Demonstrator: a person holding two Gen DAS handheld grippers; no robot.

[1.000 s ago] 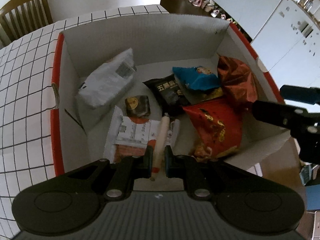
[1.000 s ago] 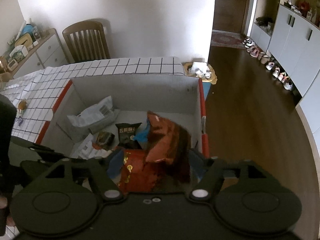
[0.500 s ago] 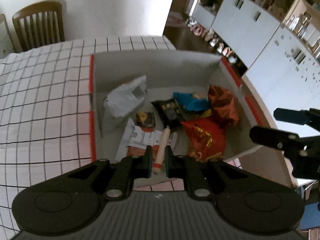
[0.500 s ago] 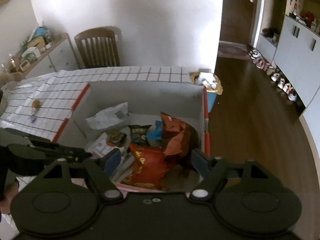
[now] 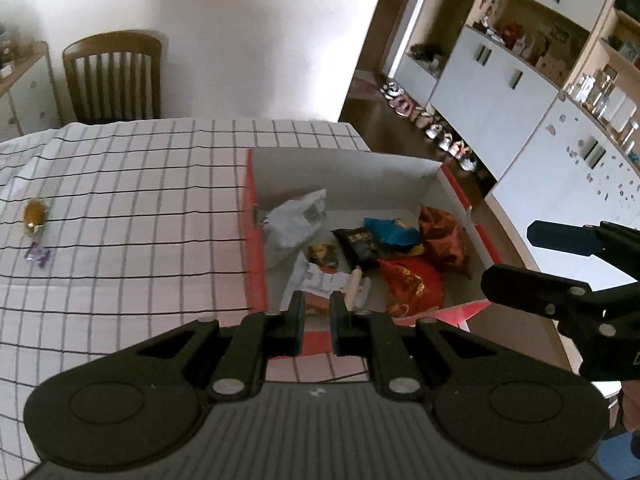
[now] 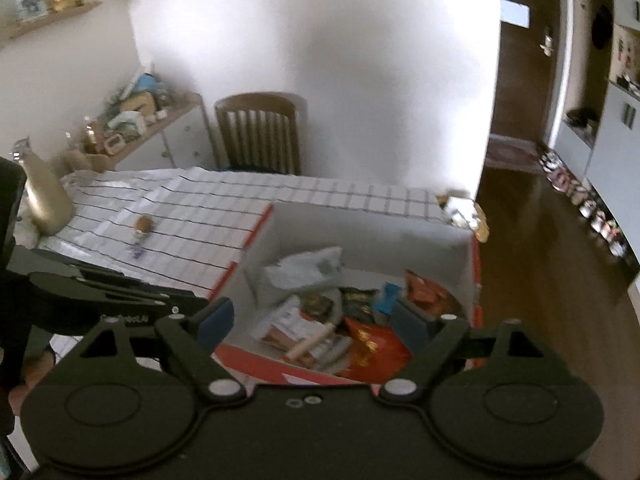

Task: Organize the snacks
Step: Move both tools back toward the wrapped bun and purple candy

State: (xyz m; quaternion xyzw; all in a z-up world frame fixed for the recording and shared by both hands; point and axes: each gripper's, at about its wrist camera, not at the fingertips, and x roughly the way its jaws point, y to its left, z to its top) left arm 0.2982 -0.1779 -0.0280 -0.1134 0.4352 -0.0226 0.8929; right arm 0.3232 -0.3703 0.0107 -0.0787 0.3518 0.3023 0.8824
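A white cardboard box [image 5: 436, 178] with red rims stands at the table's right end and holds several snacks. Among them are a white bag [image 5: 292, 224], a black packet [image 5: 358, 242], a blue packet [image 5: 394, 232], a dark red foil bag [image 5: 440, 236], a bright red bag [image 5: 412, 284] and a sausage stick [image 5: 354, 284]. My left gripper [image 5: 318, 306] hovers above the box's near rim, shut, with nothing in it. My right gripper [image 6: 310, 314] hangs over the near edge of the box [image 6: 360, 232], jaws opening wide and empty.
On the checked tablecloth [image 5: 140, 208], a small orange snack [image 5: 34, 214] and a purple wrapped sweet [image 5: 38, 255] lie at the far left. A gold bottle [image 6: 44, 196] stands at the table's left edge. A wooden chair [image 5: 114, 76] is behind the table. White cabinets line the right.
Both grippers have risen and drawn back from the box. The dark red bag that sat between the right jaws now lies in the box, and those jaws stand wider.
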